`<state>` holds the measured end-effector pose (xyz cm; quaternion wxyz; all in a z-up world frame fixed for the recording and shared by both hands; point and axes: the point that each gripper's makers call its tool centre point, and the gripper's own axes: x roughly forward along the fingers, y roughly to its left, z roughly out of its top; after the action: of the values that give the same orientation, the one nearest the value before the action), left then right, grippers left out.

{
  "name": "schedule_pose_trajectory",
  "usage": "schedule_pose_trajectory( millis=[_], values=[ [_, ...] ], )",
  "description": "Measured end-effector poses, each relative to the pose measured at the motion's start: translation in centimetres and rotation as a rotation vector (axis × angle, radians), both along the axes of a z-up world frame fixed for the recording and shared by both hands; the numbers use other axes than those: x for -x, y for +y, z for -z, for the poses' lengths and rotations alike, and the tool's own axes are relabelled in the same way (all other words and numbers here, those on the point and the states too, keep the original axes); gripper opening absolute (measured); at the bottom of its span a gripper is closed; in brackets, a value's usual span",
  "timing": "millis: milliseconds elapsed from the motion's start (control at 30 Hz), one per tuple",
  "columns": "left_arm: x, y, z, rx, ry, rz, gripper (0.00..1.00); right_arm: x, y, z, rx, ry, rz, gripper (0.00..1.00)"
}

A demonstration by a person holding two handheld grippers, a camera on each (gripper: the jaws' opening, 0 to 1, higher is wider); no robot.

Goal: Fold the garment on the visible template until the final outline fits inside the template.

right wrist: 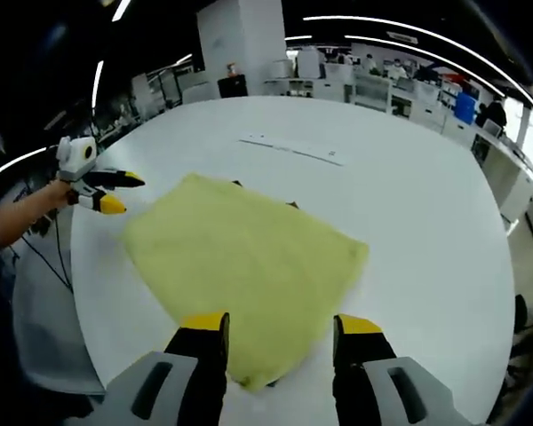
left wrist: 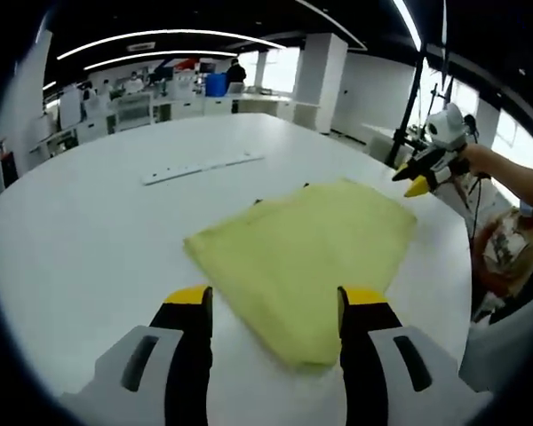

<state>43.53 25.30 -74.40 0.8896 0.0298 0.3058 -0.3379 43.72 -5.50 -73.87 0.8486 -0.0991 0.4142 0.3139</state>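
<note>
While clear of garment, tools apart.

Most of the template lies hidden under the yellow garment; just small dark corners peek out along the garment's far edge. Beyond the garment, the print on the white strip is too small to read. Near the garment's corner, the person's arm is cut off by the edge of the left gripper view.
</note>
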Motion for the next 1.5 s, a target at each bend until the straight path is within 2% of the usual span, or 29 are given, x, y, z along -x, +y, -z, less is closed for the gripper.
schedule_pose_trajectory(
  millis=[233,400,667,867,1067,1300,1500],
  values=[
    [2.3,0.2,0.1,-0.004,0.012,0.012,0.53,1.9,-0.1,0.2,-0.002,0.002,-0.004,0.41],
    [3.3,0.6,0.7,-0.003,0.025,0.006,0.52,3.4,-0.8,0.7,0.025,-0.003,0.0,0.38],
    [5.0,0.3,2.0,0.017,0.065,0.0,0.45,4.8,-1.1,1.6,-0.014,0.009,0.045,0.29],
    [5.5,0.7,3.0,0.009,0.081,-0.027,0.4,5.4,-1.3,2.7,-0.026,0.022,0.082,0.23],
    [5.9,1.0,3.8,0.034,0.106,-0.058,0.32,5.9,-1.5,4.1,-0.047,0.039,0.123,0.14],
    [6.2,1.0,4.6,0.051,0.127,-0.081,0.25,5.7,-1.4,4.6,-0.074,0.027,0.165,0.05],
    [6.1,0.4,4.9,0.1,0.143,-0.092,0.18,5.6,-1.0,5.0,-0.084,0.025,0.179,0.01]
  ],
)
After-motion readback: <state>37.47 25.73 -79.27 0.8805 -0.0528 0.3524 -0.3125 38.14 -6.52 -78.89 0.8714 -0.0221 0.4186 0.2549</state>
